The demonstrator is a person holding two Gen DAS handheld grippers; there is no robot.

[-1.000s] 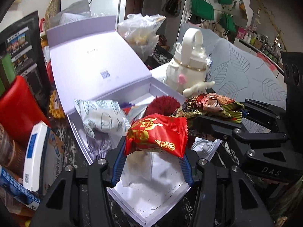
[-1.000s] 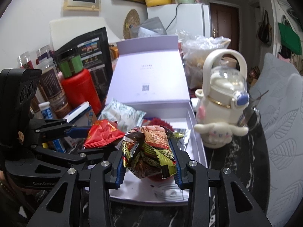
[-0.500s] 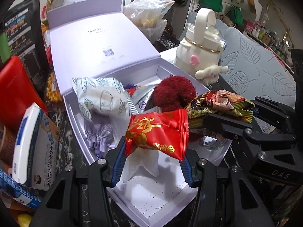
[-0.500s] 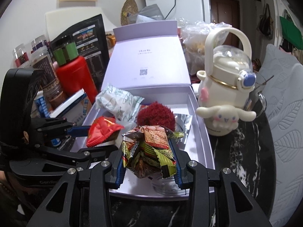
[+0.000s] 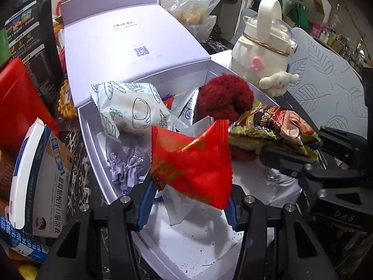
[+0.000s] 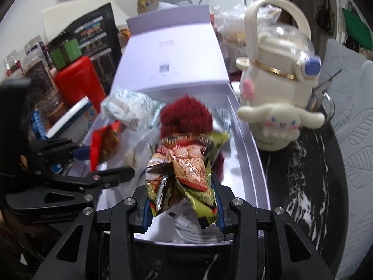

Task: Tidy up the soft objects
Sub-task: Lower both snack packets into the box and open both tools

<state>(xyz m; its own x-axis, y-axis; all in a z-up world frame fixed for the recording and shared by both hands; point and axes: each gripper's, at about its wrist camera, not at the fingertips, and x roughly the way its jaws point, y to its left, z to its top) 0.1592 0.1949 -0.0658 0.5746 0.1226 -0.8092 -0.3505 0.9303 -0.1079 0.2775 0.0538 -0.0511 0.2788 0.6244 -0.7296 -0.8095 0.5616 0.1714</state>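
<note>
My left gripper (image 5: 190, 206) is shut on a red snack packet (image 5: 191, 163), held just above the open lilac box (image 5: 93, 144). My right gripper (image 6: 183, 212) is shut on a crumpled green and brown foil packet (image 6: 184, 175), also low over the box (image 6: 244, 121). Each gripper shows in the other's view: the right one (image 5: 289, 158) with its foil packet (image 5: 270, 128), the left one (image 6: 81, 154) with the red packet (image 6: 102, 142). Inside the box lie a white printed pouch (image 5: 130, 107), a dark red fuzzy ball (image 5: 223, 95), a lilac fabric piece (image 5: 126, 163) and small sachets.
The box's lid (image 5: 130, 42) leans open at the back. A cream character kettle (image 6: 277, 88) stands right of the box. On the left are a red canister (image 6: 79, 81), a medicine carton (image 5: 39, 182) and jars. A plastic bag (image 5: 193, 7) sits behind.
Both grippers have sunk toward the box with their packets still held, and the box's contents now look nearer and larger in both views.
</note>
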